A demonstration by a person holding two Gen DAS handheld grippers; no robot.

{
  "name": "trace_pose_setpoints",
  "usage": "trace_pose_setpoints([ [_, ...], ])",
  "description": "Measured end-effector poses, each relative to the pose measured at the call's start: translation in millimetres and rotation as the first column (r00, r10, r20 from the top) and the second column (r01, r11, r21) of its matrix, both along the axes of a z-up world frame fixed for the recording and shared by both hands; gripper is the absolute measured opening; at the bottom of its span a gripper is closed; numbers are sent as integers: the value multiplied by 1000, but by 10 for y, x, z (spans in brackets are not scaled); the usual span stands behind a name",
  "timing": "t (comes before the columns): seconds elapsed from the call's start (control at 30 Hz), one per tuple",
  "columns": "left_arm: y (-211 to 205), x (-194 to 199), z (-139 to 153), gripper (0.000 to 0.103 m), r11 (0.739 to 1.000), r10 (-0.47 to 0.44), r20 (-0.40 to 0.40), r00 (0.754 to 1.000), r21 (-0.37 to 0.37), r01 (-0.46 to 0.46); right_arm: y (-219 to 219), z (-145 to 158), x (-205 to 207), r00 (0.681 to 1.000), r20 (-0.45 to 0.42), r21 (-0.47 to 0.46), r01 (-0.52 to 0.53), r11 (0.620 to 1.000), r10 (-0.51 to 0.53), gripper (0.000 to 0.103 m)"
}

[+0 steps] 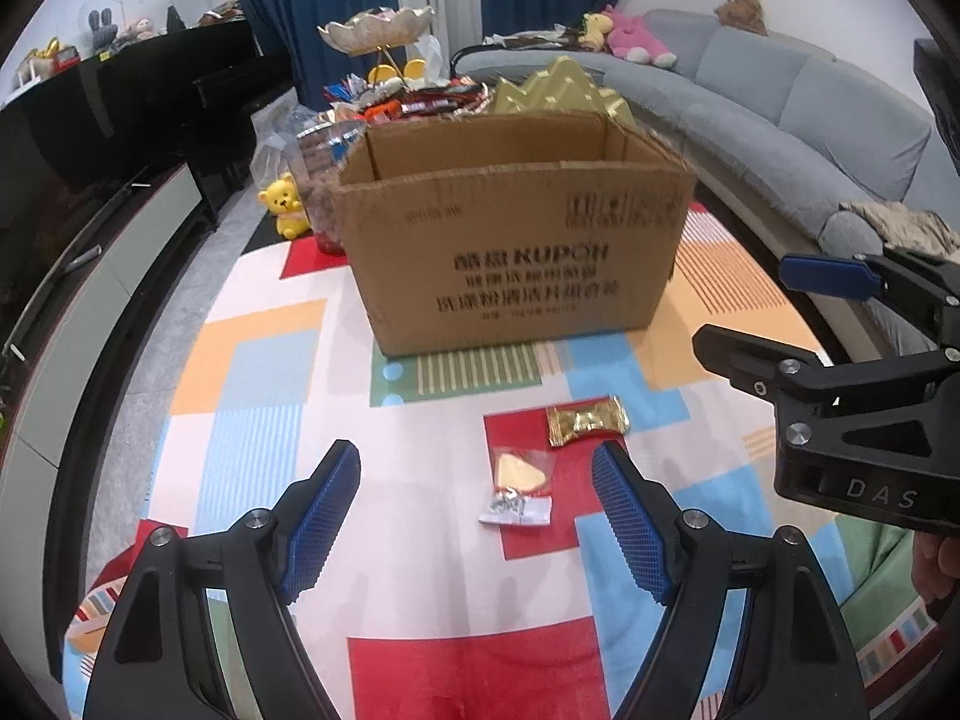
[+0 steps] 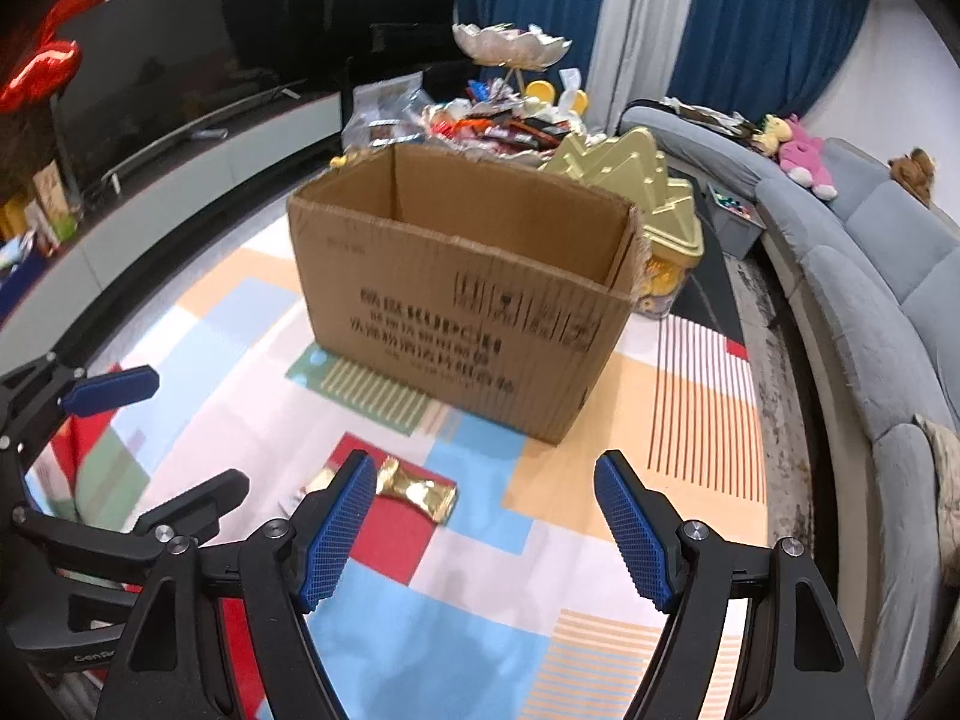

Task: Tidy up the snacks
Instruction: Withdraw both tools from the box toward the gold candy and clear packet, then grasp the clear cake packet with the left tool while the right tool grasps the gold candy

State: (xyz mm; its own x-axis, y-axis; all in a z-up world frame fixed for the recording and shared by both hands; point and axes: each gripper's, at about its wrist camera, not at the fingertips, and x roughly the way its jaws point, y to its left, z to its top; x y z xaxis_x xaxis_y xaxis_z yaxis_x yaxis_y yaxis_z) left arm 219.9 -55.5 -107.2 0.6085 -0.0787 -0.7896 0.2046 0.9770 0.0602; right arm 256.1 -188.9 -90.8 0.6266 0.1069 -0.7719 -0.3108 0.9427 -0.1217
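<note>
An open brown cardboard box [image 1: 510,240] [image 2: 468,294] stands on a colourful patchwork mat; its inside is hidden from here. In front of it lie a gold-wrapped snack [image 1: 588,423] [image 2: 420,489] and a small clear packet with a yellow piece [image 1: 521,483]. My left gripper [image 1: 480,498] hovers open above the clear packet, nothing between its blue pads. My right gripper [image 2: 483,510] is open too, empty, with the gold snack just past its left finger [image 2: 339,528]. Each gripper shows in the other's view: the right [image 1: 798,324], the left [image 2: 150,438].
Behind the box sits a heap of wrapped snacks [image 1: 414,102] [image 2: 498,126], a gold tree-shaped tin [image 1: 564,90] [image 2: 630,180], a shell-shaped stand [image 1: 375,27] and a clear jar [image 1: 318,180]. A grey sofa [image 2: 870,276] curves along the right; a dark TV cabinet [image 1: 108,138] runs along the left.
</note>
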Motion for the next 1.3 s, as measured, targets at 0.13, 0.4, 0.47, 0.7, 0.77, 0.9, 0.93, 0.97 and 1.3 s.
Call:
trace_pose_setpoints([
  [0.13, -46, -25, -128, 79, 1000, -10, -6, 1000, 12, 10, 6, -132, -2, 999, -9, -18, -36, 999, 36, 76],
  [0.4, -128, -24, -362, 79, 999, -9, -12, 1000, 39, 10, 3, -408, 31, 992, -45, -44, -117, 992, 115, 76],
  [0.47, -147, -16, -404, 79, 999, -7, -7, 1000, 46, 7, 3, -471, 40, 989, -50, -48, -140, 989, 138, 76],
  [0.7, -230, 5, -587, 79, 997, -17, -6, 1000, 72, 18, -33, -668, 144, 976, -68, -13, -208, 978, 207, 76],
  [0.77, -246, 18, -634, 79, 997, -19, -8, 1000, 80, 20, -25, -721, 167, 972, -70, -7, -226, 974, 225, 76],
  [0.9, -278, 53, -735, 78, 995, -16, -19, 1000, 96, 18, 10, -825, 212, 962, -66, -12, -266, 964, 265, 75],
  [0.93, -283, 65, -762, 78, 995, -13, -21, 1000, 102, 15, 18, -842, 226, 960, -65, -14, -273, 962, 272, 75],
  [0.97, -288, 76, -783, 77, 994, -11, -23, 1000, 104, 13, 25, -862, 242, 958, -66, -15, -281, 960, 279, 75],
  [1.3, -308, 193, -940, 69, 994, 18, -33, 999, 106, -14, 85, -1080, 450, 929, -106, 8, -356, 935, 355, 65],
])
